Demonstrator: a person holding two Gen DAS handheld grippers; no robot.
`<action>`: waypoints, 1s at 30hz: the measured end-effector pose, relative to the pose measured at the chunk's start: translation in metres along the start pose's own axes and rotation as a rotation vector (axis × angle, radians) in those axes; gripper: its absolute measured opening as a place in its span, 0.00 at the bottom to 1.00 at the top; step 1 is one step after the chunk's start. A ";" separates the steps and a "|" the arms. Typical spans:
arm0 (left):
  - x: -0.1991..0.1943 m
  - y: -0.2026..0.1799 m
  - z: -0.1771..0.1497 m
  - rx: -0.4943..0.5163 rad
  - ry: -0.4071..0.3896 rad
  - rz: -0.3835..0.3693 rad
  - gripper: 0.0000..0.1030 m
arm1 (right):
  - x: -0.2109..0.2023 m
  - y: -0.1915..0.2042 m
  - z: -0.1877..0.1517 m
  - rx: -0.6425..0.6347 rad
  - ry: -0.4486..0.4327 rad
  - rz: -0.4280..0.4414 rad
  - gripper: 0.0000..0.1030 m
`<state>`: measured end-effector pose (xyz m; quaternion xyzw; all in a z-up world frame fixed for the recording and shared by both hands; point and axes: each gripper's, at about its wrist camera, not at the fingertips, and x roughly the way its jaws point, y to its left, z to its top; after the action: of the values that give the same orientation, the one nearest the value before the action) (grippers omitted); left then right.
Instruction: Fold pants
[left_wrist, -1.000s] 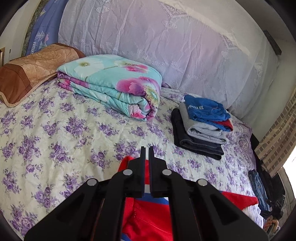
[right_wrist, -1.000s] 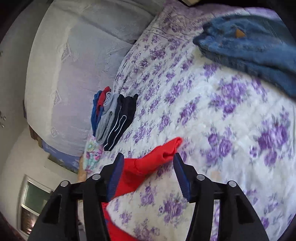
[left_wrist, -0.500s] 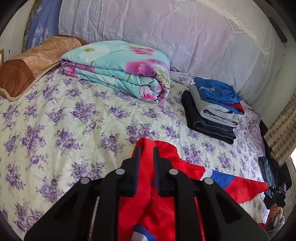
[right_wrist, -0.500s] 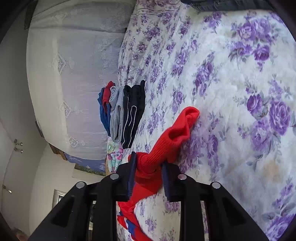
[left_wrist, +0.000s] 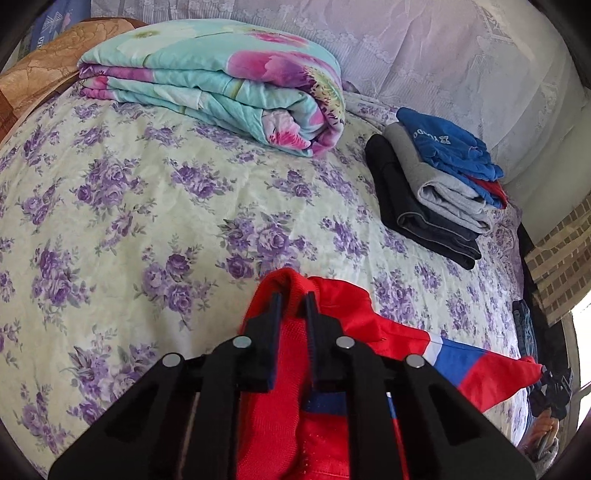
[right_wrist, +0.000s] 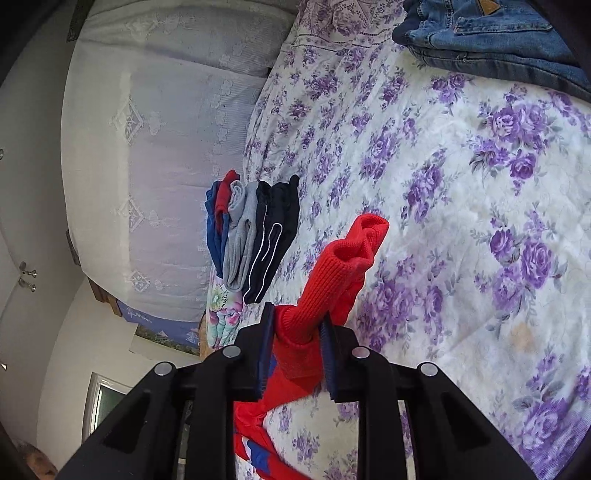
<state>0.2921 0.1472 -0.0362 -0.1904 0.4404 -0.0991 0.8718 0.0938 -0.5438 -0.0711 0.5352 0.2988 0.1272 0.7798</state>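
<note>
Pants (left_wrist: 295, 376): red with a blue-and-white band, lying on the bedspread, partly lifted; ribbed red edge bunched up front, one leg trailing off to the right toward the bed's edge.
Pants, right view (right_wrist: 343, 266): ribbed red cuff sticking up and forward out of the grip, tip folded over, raised above the sheet.
Left gripper (left_wrist: 293, 299): jaws nearly together and closing, ribbed red fabric of the pants pinched between the pads; pointing steeply down at the bed.
Right gripper (right_wrist: 297, 325): clamped on the red cuff, jaws narrow with fabric bulging out above them; pointing nearly level across the bed.
Bedspread (left_wrist: 147, 229): pale, printed with purple flowers, wrinkled; covers the whole bed.
Quilt (left_wrist: 221, 81): folded, turquoise with pink flowers, at the head of the bed, well apart from the pants.
Pillow (left_wrist: 40, 74): brown, upper left, just beside the quilt.
Folded stack (left_wrist: 436, 188): black piece at the bottom, grey above, blue on top with a bit of red showing; right of the quilt, near the lace-covered headboard.
Headboard cover (left_wrist: 443, 55): white lace, behind quilt and stack.
Jeans (right_wrist: 491, 33): blue denim, at the top right of the right view, well apart from the red cuff.
Brick-pattern surface (left_wrist: 557, 258): at the far right edge, beyond the bed.
</note>
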 end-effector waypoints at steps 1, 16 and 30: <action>0.000 0.001 0.001 -0.006 0.001 -0.005 0.11 | 0.000 -0.002 0.000 0.009 0.000 -0.002 0.22; 0.015 -0.008 0.007 0.020 0.050 0.000 0.17 | 0.002 -0.009 0.000 0.036 0.010 -0.009 0.23; -0.113 -0.008 0.002 -0.085 -0.298 -0.118 0.05 | 0.003 0.035 0.027 -0.046 -0.025 0.043 0.22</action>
<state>0.2264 0.1792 0.0508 -0.2651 0.2980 -0.1023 0.9113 0.1164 -0.5489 -0.0335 0.5250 0.2745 0.1440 0.7927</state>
